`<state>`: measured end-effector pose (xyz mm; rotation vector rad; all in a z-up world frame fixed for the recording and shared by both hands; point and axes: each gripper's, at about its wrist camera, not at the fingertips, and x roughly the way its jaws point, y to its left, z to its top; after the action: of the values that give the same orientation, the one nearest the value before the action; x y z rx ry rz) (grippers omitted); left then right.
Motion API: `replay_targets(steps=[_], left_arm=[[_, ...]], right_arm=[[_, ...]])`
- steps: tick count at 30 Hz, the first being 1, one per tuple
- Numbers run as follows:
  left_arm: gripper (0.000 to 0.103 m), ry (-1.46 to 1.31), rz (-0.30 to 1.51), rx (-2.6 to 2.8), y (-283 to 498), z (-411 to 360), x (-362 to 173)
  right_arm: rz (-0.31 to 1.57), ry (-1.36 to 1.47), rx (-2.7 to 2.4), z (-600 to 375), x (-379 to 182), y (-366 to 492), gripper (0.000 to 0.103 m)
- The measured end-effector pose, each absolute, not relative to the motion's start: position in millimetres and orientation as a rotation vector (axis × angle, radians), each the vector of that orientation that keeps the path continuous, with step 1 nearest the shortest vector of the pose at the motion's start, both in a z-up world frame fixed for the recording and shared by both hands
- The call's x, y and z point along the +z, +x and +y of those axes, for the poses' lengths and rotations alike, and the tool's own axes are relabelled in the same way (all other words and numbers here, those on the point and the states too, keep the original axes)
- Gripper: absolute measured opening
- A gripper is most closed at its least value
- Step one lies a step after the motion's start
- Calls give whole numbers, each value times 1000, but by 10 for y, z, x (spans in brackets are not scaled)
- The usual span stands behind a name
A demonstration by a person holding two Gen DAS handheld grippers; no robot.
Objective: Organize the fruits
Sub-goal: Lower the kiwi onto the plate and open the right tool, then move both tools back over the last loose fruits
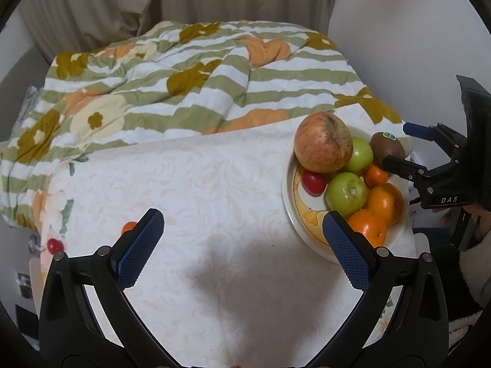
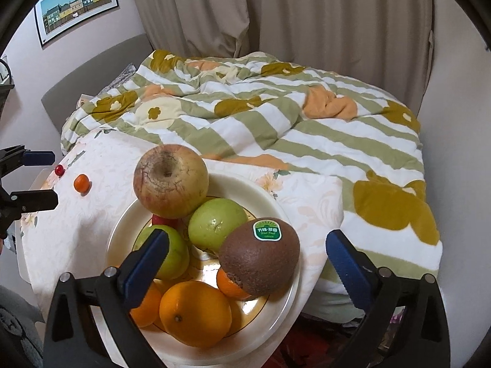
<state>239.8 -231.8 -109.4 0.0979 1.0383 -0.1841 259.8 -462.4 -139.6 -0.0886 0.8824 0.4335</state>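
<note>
Plate [image 2: 285, 214] w/ fruit sits at the right end of the counter [image 1: 199, 184], which is covered by a white patterned cloth; its near-right rim hangs over the counter edge in the right wrist view. On the plate: big red-yellow apple [image 2: 171, 180] on top at the far-left side, resting on 2 green apples [image 2: 217, 222] and a small red fruit [image 2: 164, 220] that's mostly hidden under it. Kiwi [image 2: 259, 256] w/ green sticker lies at the plate's right side, leaning on a small mandarin [image 2: 230, 283]. Two oranges [image 2: 195, 312] fill the near part of the plate.

Right gripper [image 2: 247, 268] hangs over the plate, jaws spread wide, nothing clamped: kiwi sits between the blue pads [image 2: 147, 263] but clear of both, left pad in front of a green apple. In the left wrist view the same gripper [image 1: 399, 145] comes in from the right, fingers either side of the kiwi [image 1: 387, 146].

Left gripper [image 1: 244, 247] is over the bare cloth, left of the plate [image 1: 290, 196], jaws wide & empty; right pad [image 1: 346, 248] overlaps the plate rim in view. Shadow on the cloth below it.

Left end of the counter, well apart from the plate: a small mandarin [image 2: 81, 183] and a cherry-like red fruit [image 2: 59, 170], near each other.

Behind the counter: a bed w/ green-striped floral quilt [image 2: 276, 128], beige curtains [image 2: 307, 15], framed picture [image 2: 76, 3] on the far-left wall. A fuzzy light sleeve [image 1: 475, 260] shows at the right edge of the left wrist view.
</note>
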Motion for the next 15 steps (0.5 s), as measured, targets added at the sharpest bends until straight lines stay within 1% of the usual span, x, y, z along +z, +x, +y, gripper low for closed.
replay_targets(steps=[7,15], left_arm=[[103,103,976,-196,2276,-2223,-827],[103,85,920,-178,2046,-1826,-583]], right_arm=[[882,-82,340,-4581,-1015,2439,102],[827,-85,250,-4289,-557,2108,102]])
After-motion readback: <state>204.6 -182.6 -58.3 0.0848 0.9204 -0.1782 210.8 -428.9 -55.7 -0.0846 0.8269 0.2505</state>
